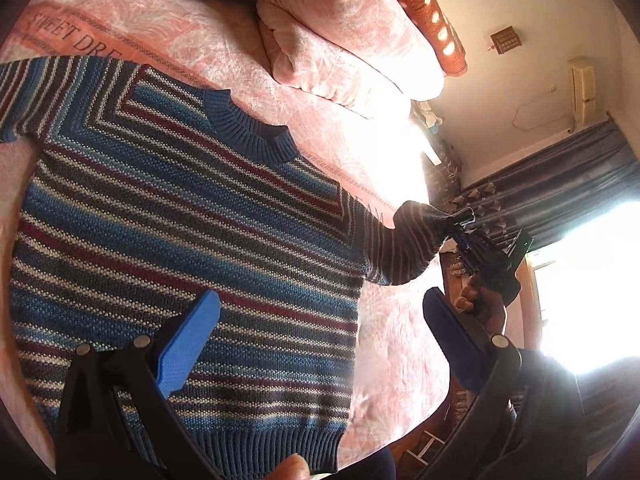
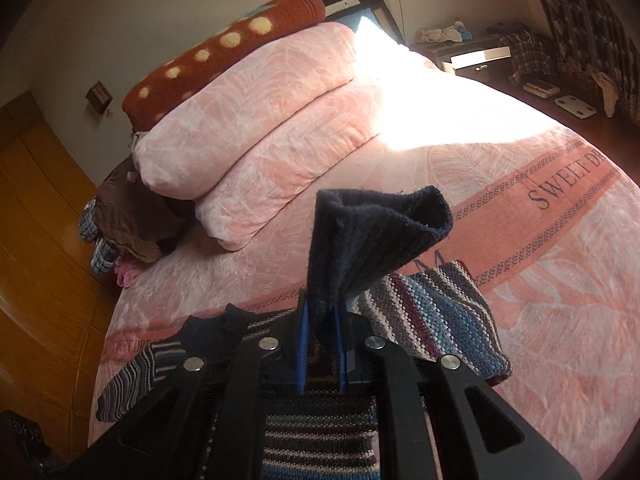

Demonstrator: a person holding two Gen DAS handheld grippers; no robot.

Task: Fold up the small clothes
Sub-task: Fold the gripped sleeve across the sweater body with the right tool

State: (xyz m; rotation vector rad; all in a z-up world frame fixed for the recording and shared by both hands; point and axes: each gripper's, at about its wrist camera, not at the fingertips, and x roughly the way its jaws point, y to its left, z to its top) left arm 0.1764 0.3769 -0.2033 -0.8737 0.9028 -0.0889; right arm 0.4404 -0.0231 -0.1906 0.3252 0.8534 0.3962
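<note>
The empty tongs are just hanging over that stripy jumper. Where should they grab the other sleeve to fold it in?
Probably at the cuff end of the far sleeve, coming down from above. It lies flat and spread on the pink bedspread, so only its outer end lifts freely. The left tongs are open over the striped jumper; the right tongs already pinch the other cuff.

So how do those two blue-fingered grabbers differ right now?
The left gripper has its jaws spread wide and holds nothing, hovering over the striped sweater's body. The right gripper has its jaws clamped shut on the sweater's sleeve cuff, lifting that sleeve off the pink bedspread. Both have black frames and blue fingers.
</note>
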